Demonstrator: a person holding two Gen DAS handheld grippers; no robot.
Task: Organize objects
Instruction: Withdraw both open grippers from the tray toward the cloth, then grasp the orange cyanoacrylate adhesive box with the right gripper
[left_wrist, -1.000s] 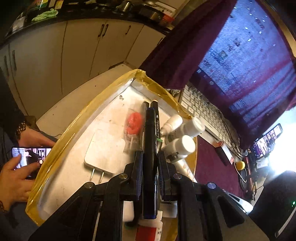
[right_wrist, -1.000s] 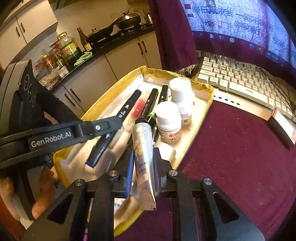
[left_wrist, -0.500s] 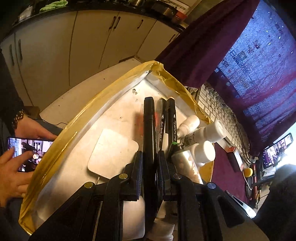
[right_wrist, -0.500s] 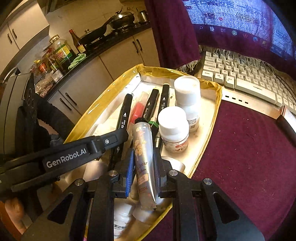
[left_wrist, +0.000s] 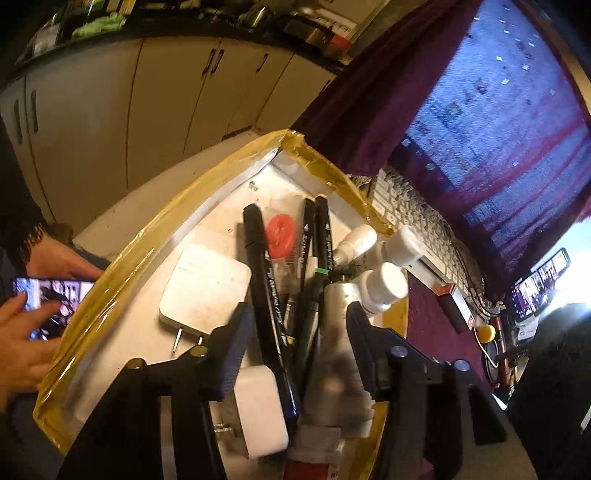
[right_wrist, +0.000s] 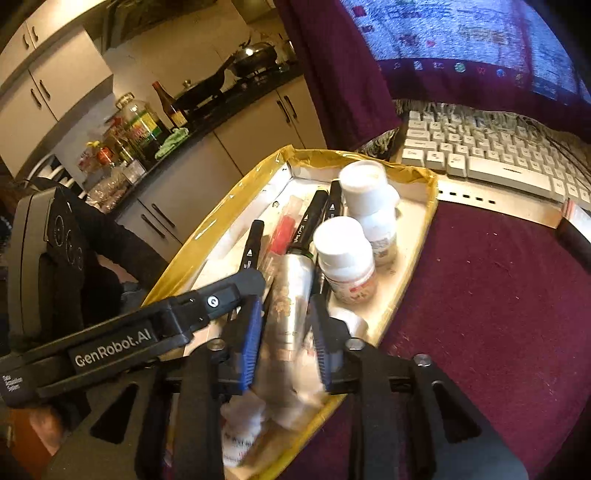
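Observation:
A yellow-taped tray (left_wrist: 110, 258) (right_wrist: 430, 192) holds black markers, white pill bottles (right_wrist: 347, 258) (left_wrist: 384, 284), a silver tube, a red packet (left_wrist: 280, 230) and white chargers (left_wrist: 205, 291). My left gripper (left_wrist: 295, 332) is open above the tray; the black marker (left_wrist: 267, 288) (right_wrist: 251, 243) lies loose between its jaws beside two other markers (left_wrist: 323, 229). My right gripper (right_wrist: 284, 332) is open; the silver tube (right_wrist: 291, 291) (left_wrist: 338, 317) lies in the tray between its jaws, no longer squeezed.
The tray sits on a maroon cloth (right_wrist: 480, 295) beside a white keyboard (right_wrist: 498, 162). A person's hands hold a phone (left_wrist: 44, 295) left of the tray. Kitchen cabinets (left_wrist: 147, 92) and a counter with bottles (right_wrist: 147, 125) stand behind.
Both grippers have opened. The left let go of the black marker, which now lies in the tray. The right let go of the silver tube, which rests among the markers and bottles.

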